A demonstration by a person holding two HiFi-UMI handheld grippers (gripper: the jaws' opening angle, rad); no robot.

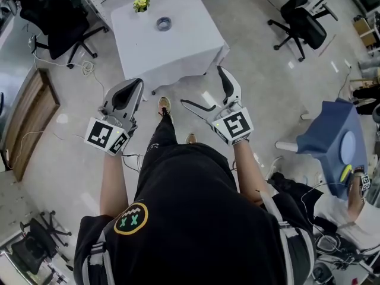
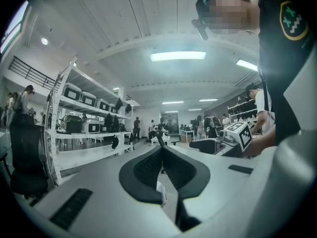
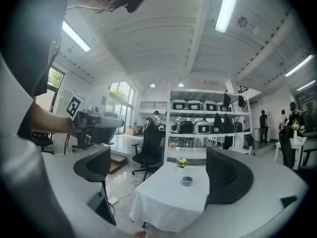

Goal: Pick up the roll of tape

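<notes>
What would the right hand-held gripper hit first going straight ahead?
Likely the white table, near the roll of tape. The way from the open right hand-held gripper looks free; depth is unclear.

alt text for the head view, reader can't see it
From above, a person in black holds two grippers short of a white-clothed table bearing a roll of tape and small yellow flowers. The left gripper is shut and empty, the right gripper open.

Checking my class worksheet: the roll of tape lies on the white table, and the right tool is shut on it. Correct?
No: the right tool is open, short of the roll of tape on the white table; see the right gripper view.
</notes>
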